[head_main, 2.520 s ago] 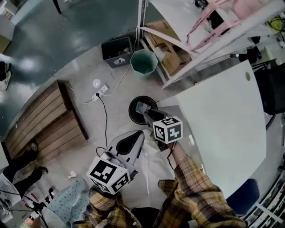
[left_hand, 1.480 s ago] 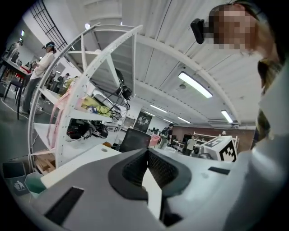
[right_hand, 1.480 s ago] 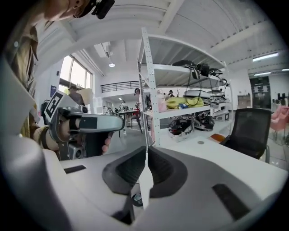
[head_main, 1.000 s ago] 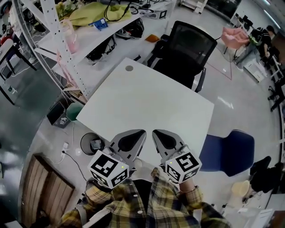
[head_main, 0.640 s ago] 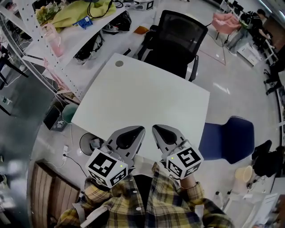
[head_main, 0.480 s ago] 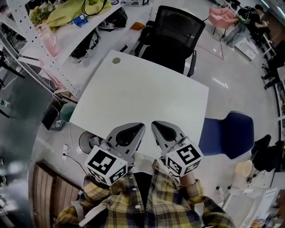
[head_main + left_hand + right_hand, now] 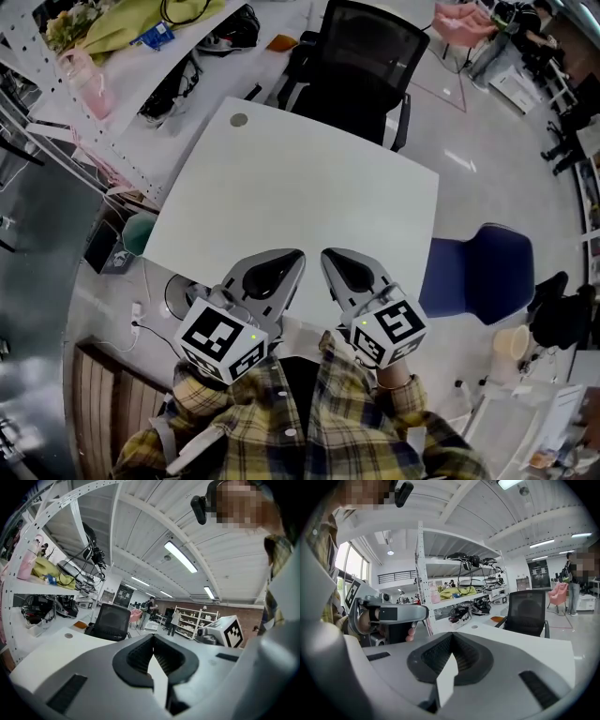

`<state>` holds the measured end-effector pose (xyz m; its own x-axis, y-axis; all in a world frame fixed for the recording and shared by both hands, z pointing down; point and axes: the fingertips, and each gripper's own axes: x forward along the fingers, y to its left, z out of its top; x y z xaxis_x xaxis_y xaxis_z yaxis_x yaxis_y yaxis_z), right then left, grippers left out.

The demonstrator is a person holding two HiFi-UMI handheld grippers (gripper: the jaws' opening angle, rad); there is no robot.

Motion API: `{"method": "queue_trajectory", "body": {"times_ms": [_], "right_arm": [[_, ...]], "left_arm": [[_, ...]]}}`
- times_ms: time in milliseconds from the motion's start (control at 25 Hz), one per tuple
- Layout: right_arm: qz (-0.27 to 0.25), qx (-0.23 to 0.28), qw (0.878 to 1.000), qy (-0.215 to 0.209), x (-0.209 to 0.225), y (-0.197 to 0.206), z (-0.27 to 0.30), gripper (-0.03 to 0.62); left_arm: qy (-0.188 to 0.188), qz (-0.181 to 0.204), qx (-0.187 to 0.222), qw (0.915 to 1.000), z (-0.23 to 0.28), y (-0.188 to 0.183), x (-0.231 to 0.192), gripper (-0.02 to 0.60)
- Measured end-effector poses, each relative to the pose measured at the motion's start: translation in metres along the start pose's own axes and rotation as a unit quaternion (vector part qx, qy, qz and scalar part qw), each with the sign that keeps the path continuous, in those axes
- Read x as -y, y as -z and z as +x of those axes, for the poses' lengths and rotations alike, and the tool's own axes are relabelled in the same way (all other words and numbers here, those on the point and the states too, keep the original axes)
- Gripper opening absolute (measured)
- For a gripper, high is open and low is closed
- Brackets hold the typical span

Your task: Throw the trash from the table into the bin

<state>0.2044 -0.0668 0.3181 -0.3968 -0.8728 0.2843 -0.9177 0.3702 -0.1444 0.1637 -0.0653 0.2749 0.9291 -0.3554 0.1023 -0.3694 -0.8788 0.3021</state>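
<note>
Over the table (image 7: 309, 169), left claw (image 7: 292, 258) and right claw (image 7: 330, 256) are closed, empty.

No readable text, numbers or brand names in any view.
Only markings: black-and-white square code patterns on the left marker cube (image 7: 220, 342) of the left gripper (image 7: 284, 258) and the right marker cube (image 7: 389, 330) of the right gripper (image 7: 334, 258), with no letters or digits. Any print on the blue packet (image 7: 153, 37) on the shelf (image 7: 122, 89) is too small to read.
</note>
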Motion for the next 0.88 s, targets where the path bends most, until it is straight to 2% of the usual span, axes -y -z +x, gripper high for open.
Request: {"method": "queue_trajectory", "body": {"times_ms": [480,880], "right_arm": [[0.007,-0.003,1.0,-0.007,0.005,0.004,0.004,-0.002],[0.007,-0.004,1.0,-0.012,0.013,0.005,-0.005,-0.002]], "left_arm": [[-0.01,-0.005,-0.005,0.9999,0.004,0.004,-0.004,0.008],[-0.008,0.007,-0.008,0.9999,0.012,0.007,0.009,0.008]]}}
